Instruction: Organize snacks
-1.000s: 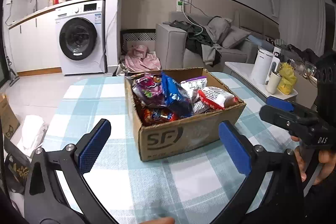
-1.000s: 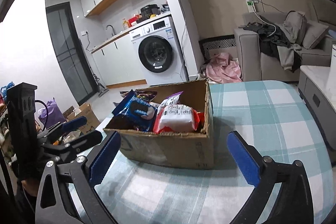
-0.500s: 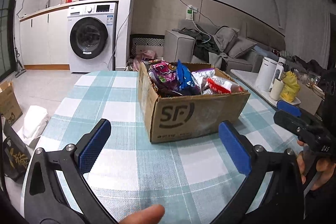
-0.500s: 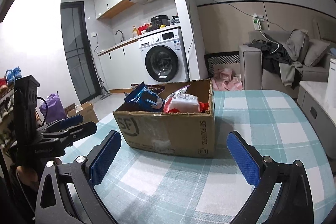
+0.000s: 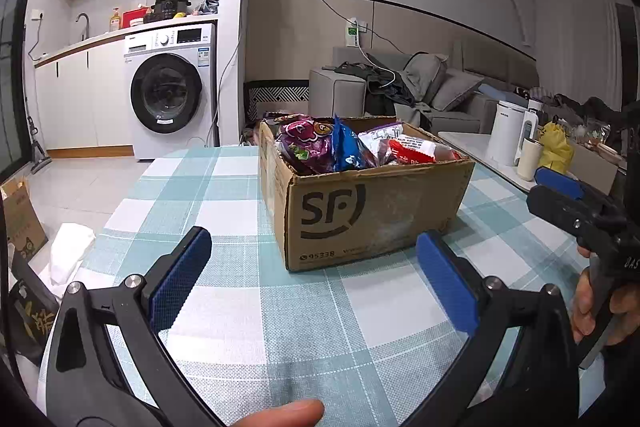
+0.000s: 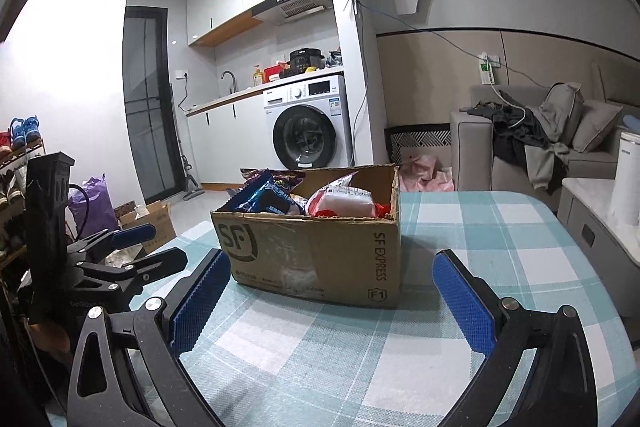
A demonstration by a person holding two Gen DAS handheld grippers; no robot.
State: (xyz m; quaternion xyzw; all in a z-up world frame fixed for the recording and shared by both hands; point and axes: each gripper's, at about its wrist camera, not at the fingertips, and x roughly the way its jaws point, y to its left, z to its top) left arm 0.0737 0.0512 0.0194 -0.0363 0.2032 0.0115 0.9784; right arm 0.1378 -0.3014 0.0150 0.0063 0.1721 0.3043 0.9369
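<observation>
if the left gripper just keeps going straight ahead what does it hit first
Most likely the near SF-printed side of the cardboard box, a little right of centre. The open left gripper hovers over bare tablecloth before that.

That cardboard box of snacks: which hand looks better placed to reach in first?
Probably left. The left tool faces the box squarely. The right tool sits off its corner. Both are open and empty.

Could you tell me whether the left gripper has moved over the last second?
Yes. The left gripper has dropped lower: the brown cardboard box now shows its side, and the white washing machine sits lower in view.
</observation>
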